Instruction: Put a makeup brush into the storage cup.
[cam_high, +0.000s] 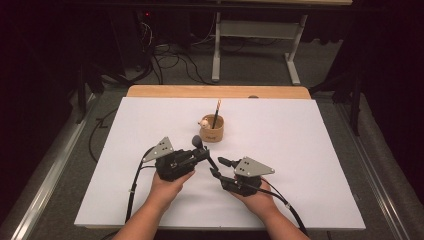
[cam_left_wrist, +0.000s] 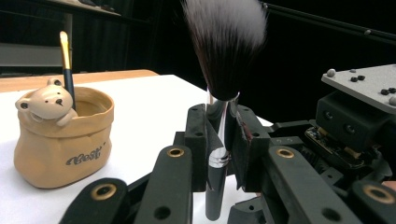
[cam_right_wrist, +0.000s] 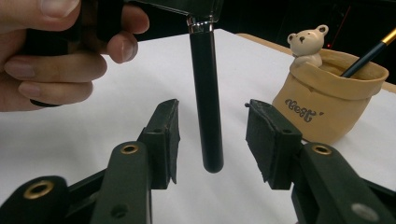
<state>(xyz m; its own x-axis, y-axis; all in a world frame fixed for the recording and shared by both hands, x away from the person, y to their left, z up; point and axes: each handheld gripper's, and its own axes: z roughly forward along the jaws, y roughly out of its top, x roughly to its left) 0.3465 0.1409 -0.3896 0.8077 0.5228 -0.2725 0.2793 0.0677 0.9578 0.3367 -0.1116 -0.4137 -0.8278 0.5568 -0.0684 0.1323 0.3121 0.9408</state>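
Left claw (cam_left_wrist: 219, 140): clamped on the makeup brush (cam_left_wrist: 224, 70) at its metal collar, bristles up.
Right claw (cam_right_wrist: 212, 140): jaws parted, pads clear of the brush's black handle hanging between them.
Brush handling: probably light; stiff, glossy handle may slip; soft bristles crush easily, so grip collar or handle.
Bear pot (cam_high: 211, 129): just beyond the claws, holding a pencil (cam_high: 216, 114).
Room: white tabletop (cam_high: 310, 150) open all around; edges well apart.
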